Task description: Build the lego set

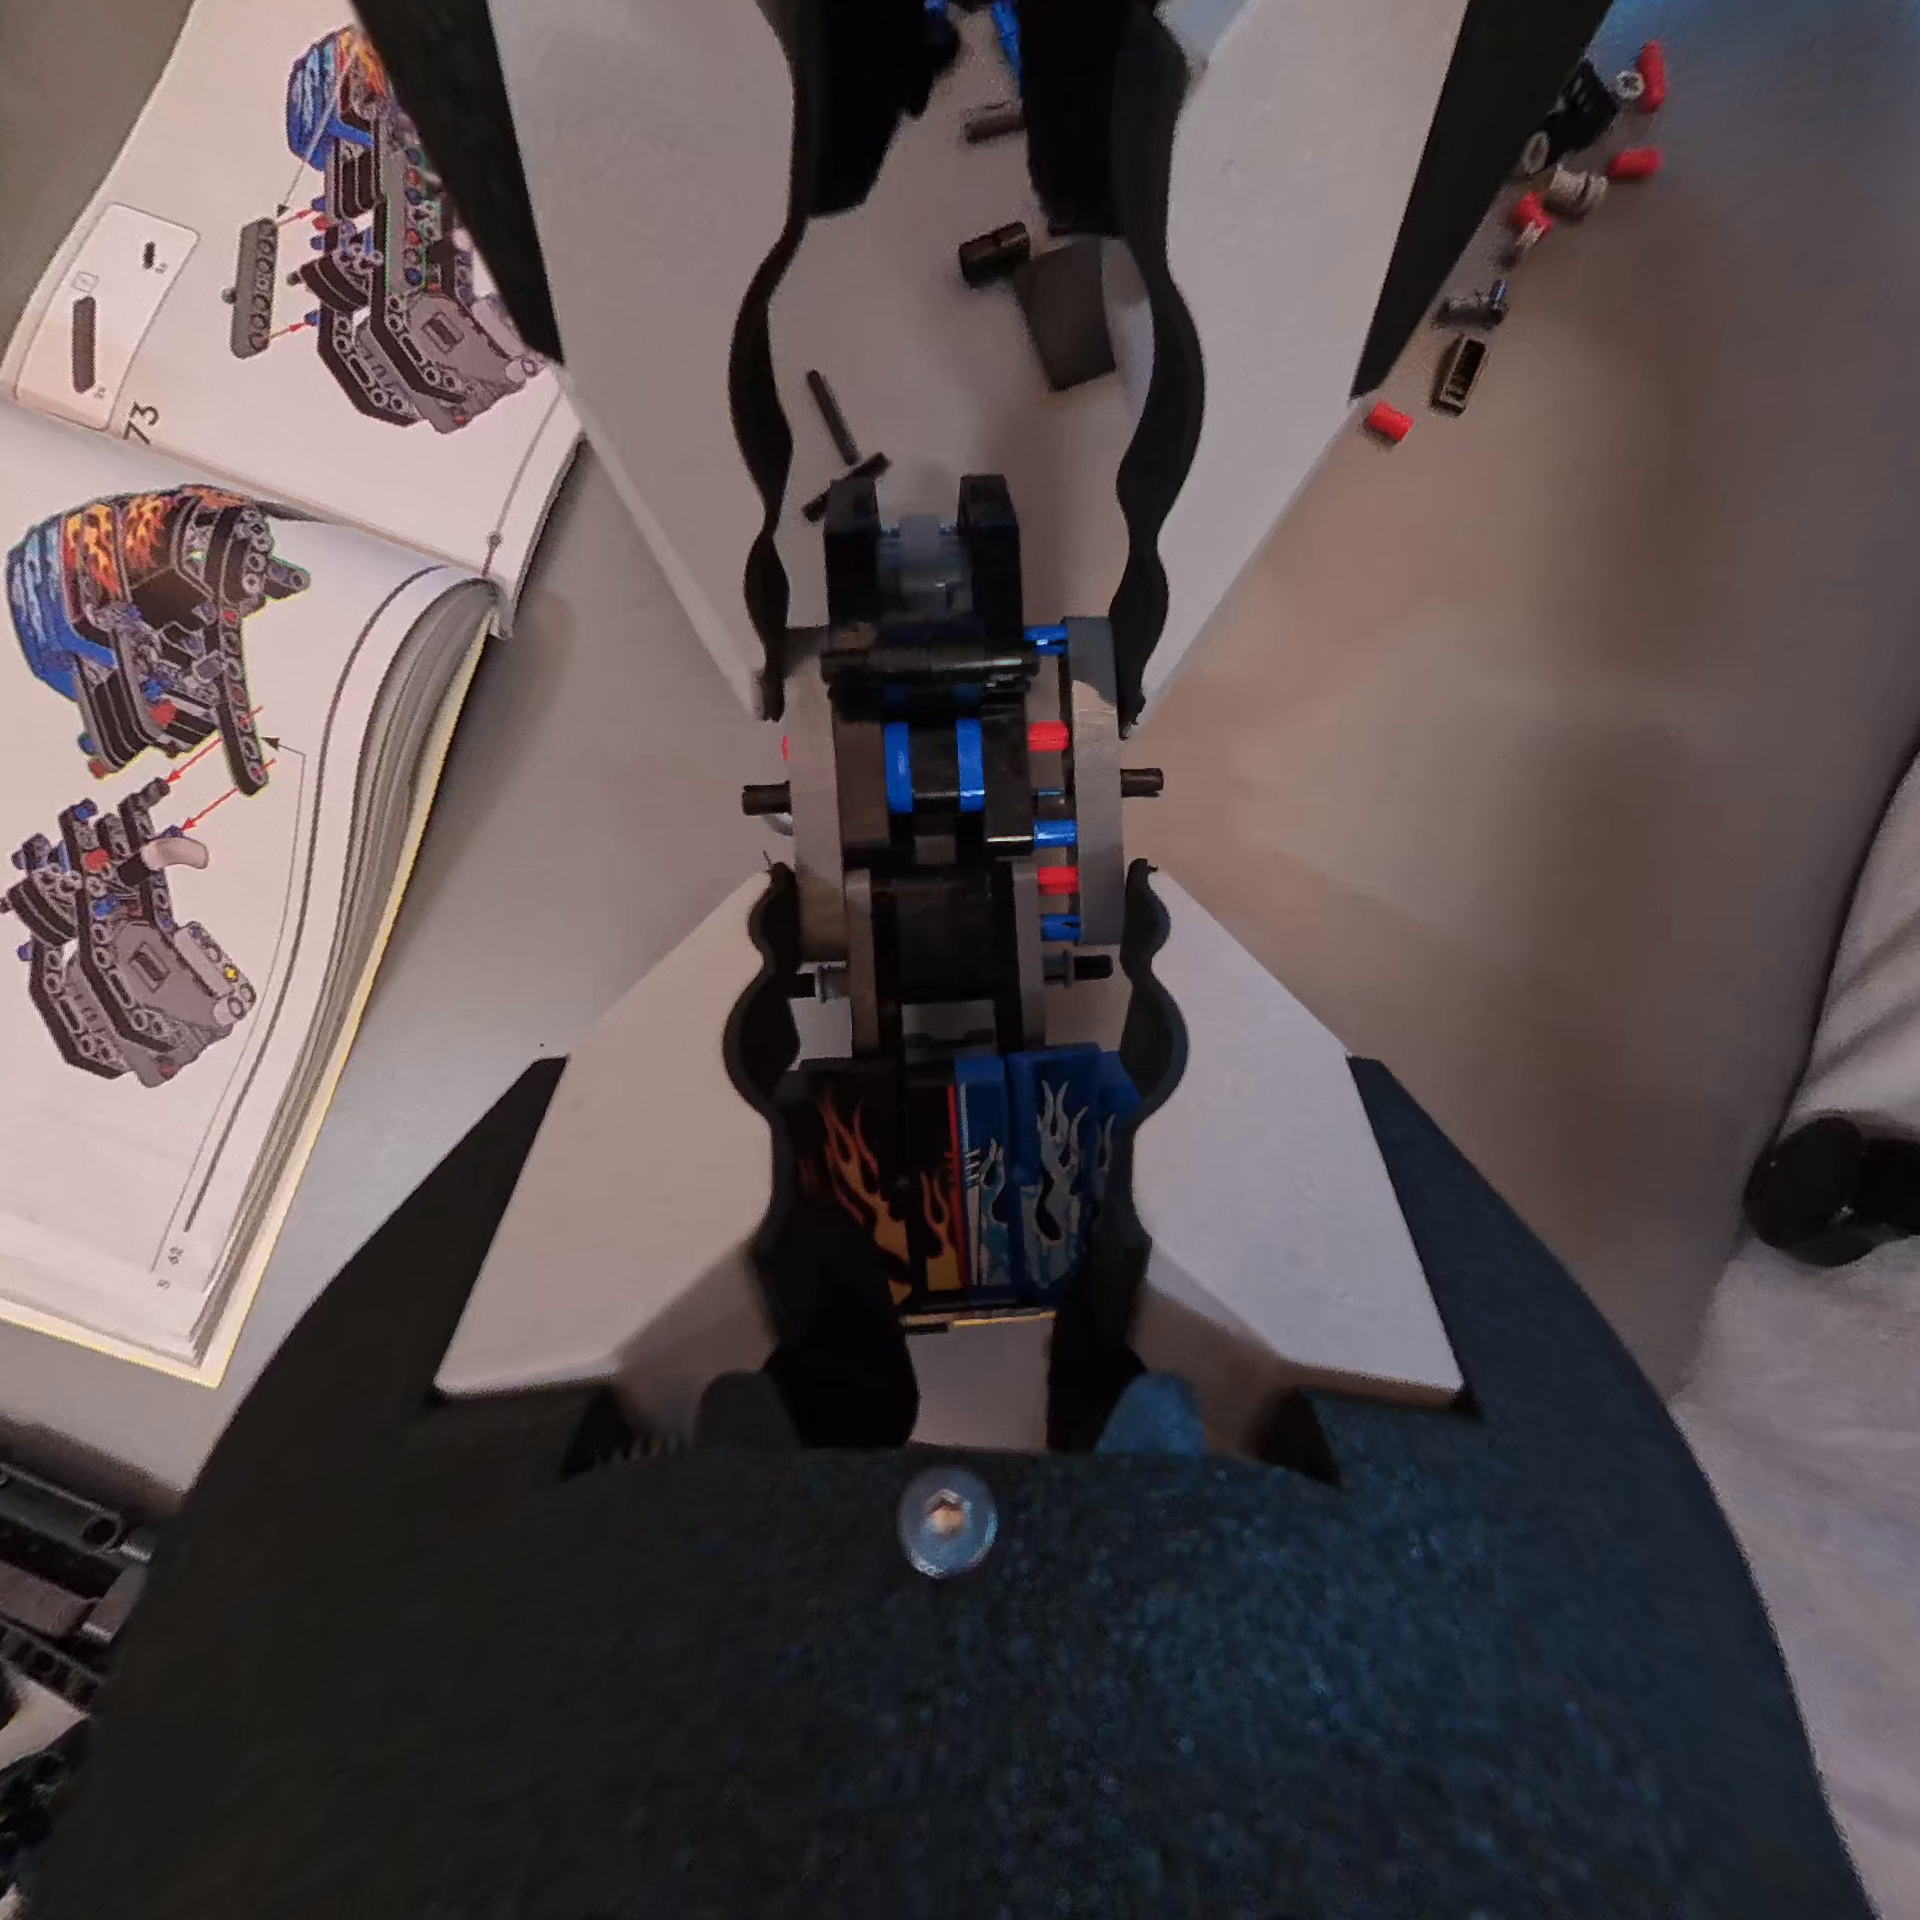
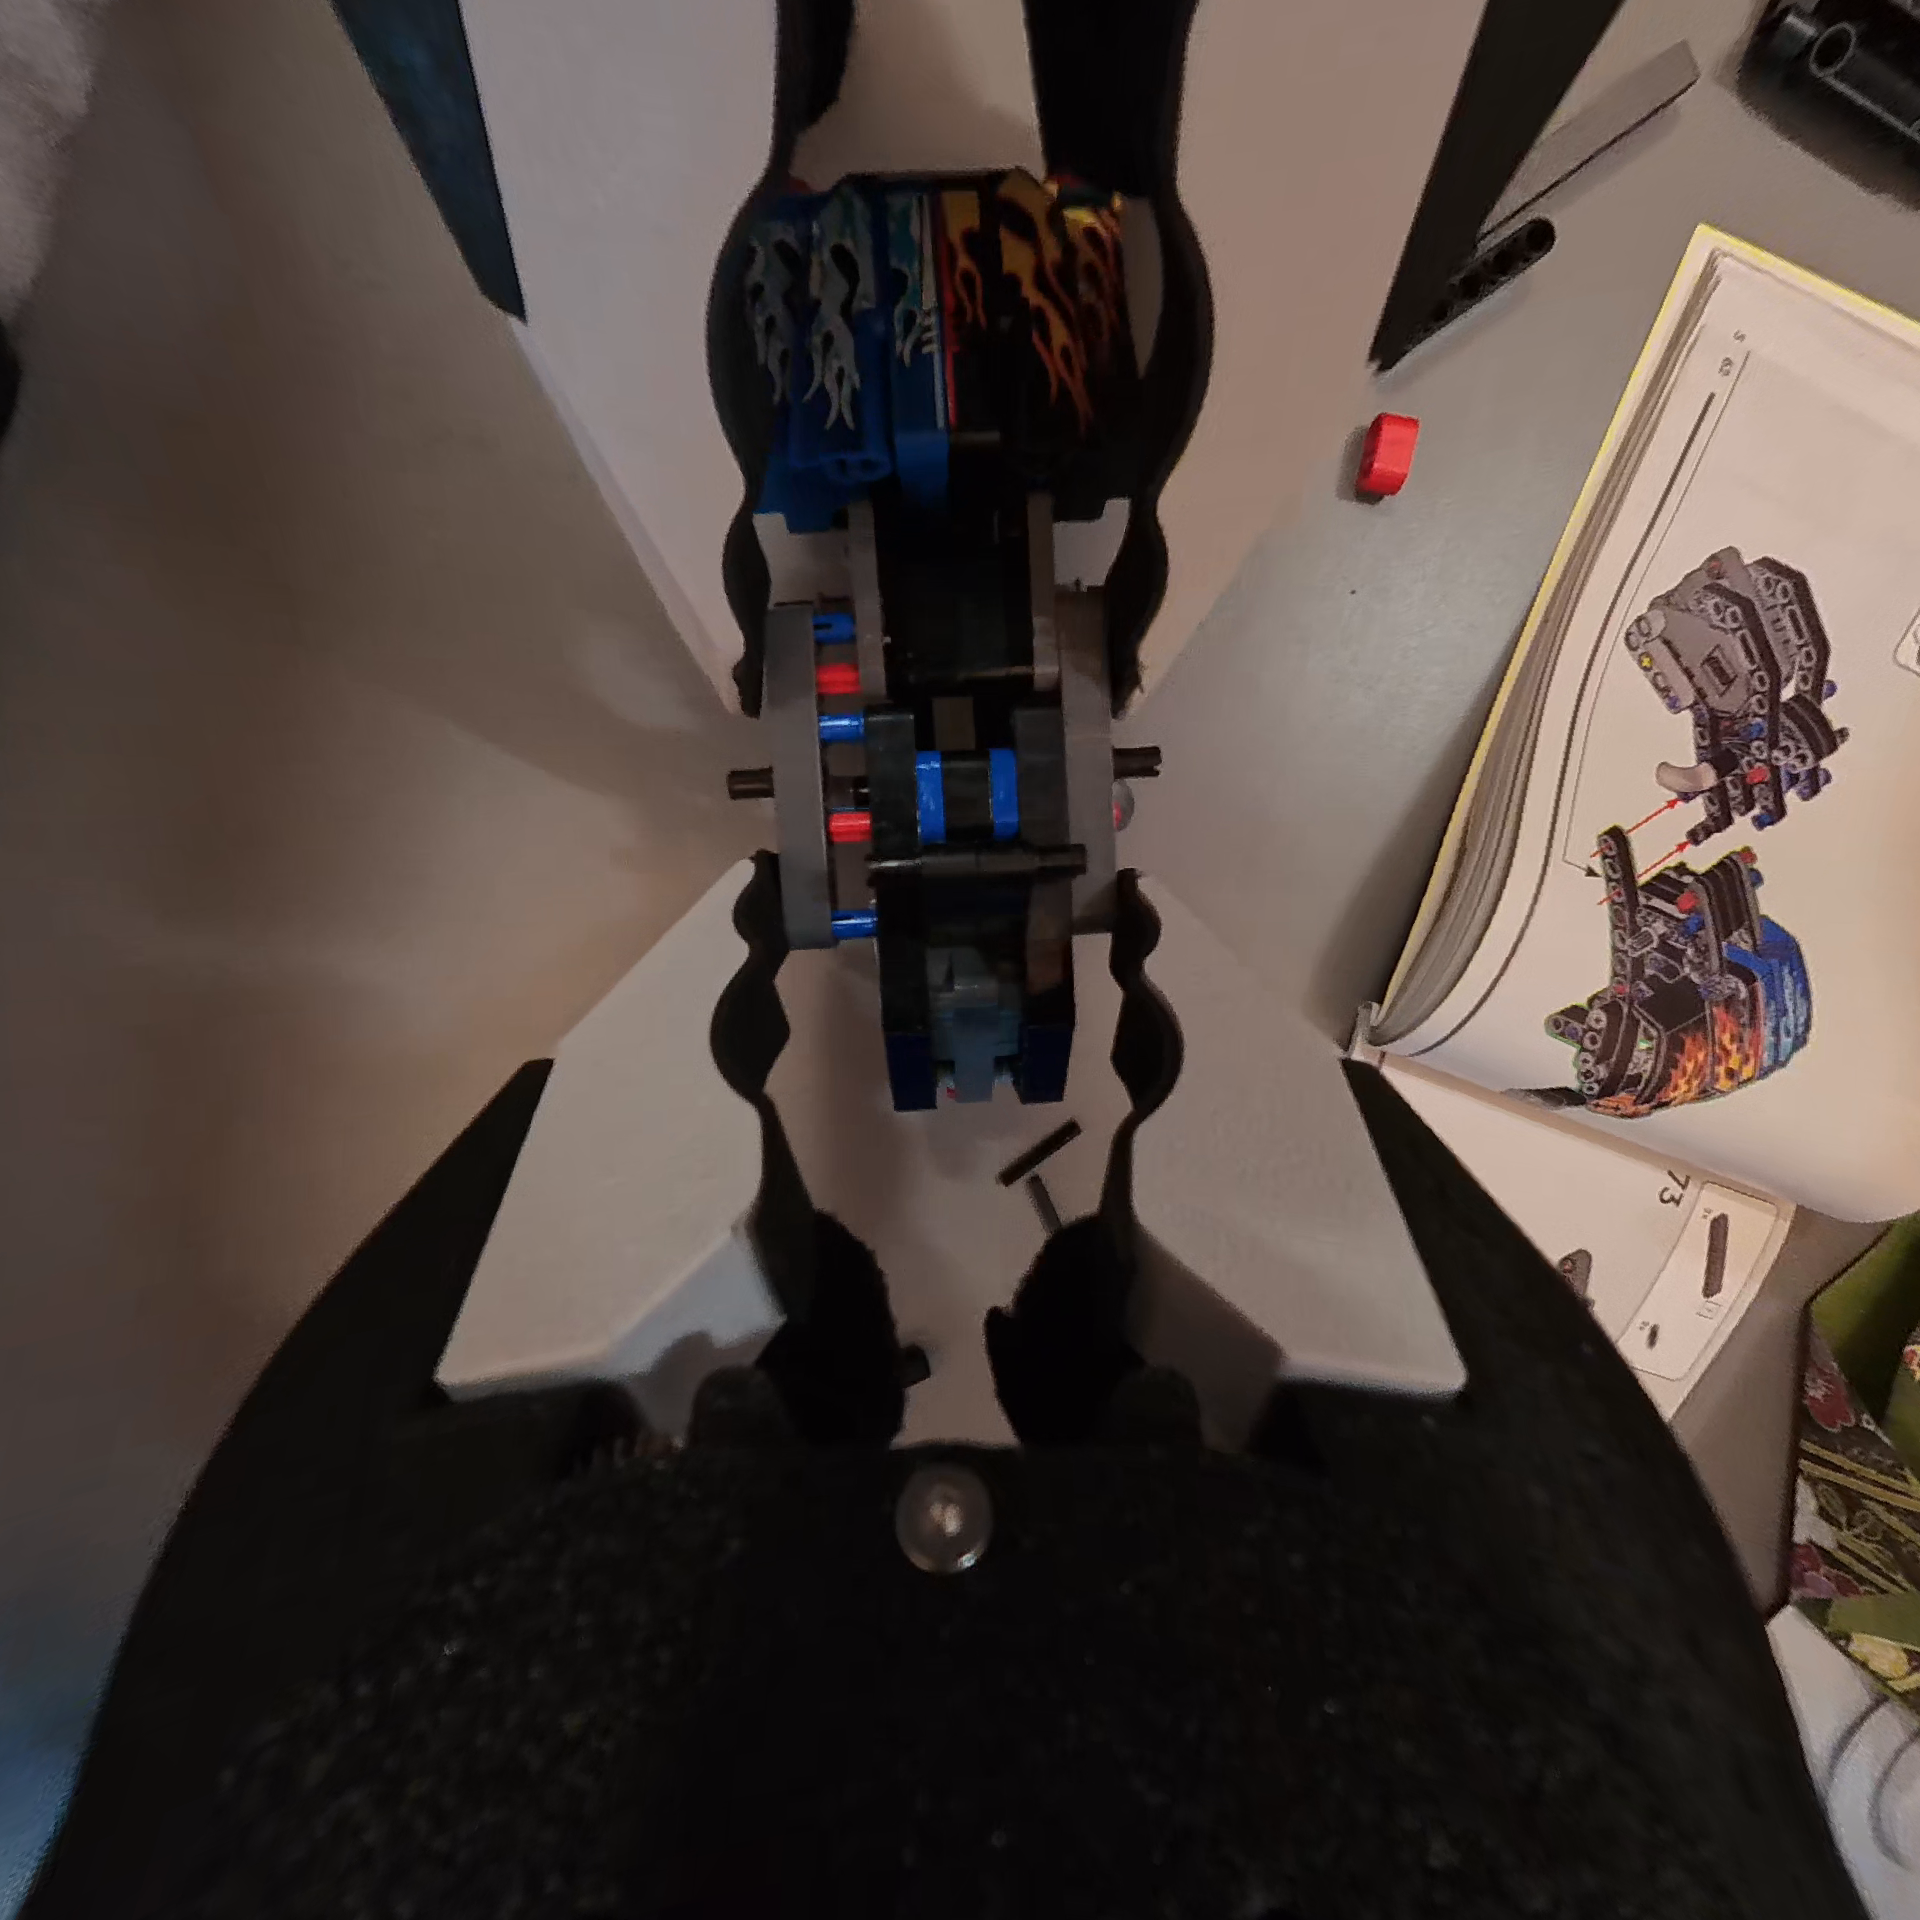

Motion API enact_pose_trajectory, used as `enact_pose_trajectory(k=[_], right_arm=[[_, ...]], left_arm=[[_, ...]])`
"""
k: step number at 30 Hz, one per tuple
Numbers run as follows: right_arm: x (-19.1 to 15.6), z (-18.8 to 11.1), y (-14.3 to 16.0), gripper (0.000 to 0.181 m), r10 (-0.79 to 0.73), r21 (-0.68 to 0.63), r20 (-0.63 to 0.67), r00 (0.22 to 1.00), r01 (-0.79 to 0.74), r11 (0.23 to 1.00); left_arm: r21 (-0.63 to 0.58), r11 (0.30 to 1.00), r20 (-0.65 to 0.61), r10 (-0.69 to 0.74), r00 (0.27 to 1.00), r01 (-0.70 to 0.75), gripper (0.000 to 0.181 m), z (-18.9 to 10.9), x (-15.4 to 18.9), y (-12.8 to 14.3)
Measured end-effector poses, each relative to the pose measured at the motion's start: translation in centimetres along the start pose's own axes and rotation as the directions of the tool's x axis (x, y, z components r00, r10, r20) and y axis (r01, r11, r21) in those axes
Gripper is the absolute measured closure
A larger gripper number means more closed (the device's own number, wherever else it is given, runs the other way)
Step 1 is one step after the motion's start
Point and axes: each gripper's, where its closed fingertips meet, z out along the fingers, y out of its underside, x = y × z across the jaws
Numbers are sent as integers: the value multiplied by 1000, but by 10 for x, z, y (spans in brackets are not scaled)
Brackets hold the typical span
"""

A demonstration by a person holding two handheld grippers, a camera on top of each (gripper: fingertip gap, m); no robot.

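Observation:
The partly built lego model (image 1: pixel 956 810) is a narrow block of black, grey and blue beams with red and blue pins and a flame-printed end. It is held between both grippers, which face each other. My left gripper (image 1: pixel 956 883) comes in from below, shut on the flame-printed end. My right gripper (image 1: pixel 951 707) comes in from above, its fingertips against the grey side beams. In the right wrist view the model (image 2: pixel 945 790) sits the other way round. There my right gripper (image 2: pixel 940 873) is shut on the black end, and the left gripper (image 2: pixel 935 691) holds the flame end.
An open instruction booklet (image 1: pixel 208 727) (image 2: pixel 1662 727) lies beside the model. Loose parts lie on the table: a red piece (image 1: pixel 1387 421) (image 2: pixel 1387 452), a dark panel (image 1: pixel 1070 312), a black axle (image 1: pixel 836 416) (image 2: pixel 1039 1143), several small parts (image 1: pixel 1558 177), black beams (image 2: pixel 1496 265). A floral box (image 2: pixel 1860 1455) stands at the right. Only a small space, under 4 cm, lies between the two pairs of fingers.

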Motion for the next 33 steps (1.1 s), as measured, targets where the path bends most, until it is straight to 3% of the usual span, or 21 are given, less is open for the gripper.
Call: enact_pose_trajectory(k=[10, 22, 30, 33], right_arm=[[2, -2, 4, 119, -18, 30, -5, 1000, 18, 999], [1, -4, 0, 119, 79, 83, 70, 994, -84, 993], [5, -2, 3, 119, -3, 43, -27, 1000, 4, 999], [6, -2, 3, 119, 21, 64, -6, 1000, -21, 998]], left_arm=[[-40, 998, -12, -41, 999, 40, 122, 3, -2, -2], [-11, 998, -19, -57, 998, 56, 122, 2, -3, -4], [1, 1000, 31, -25, 999, 25, 121, 4, -6, -5], [-12, 999, 25, -32, 999, 32, 121, 5, -6, -5]])
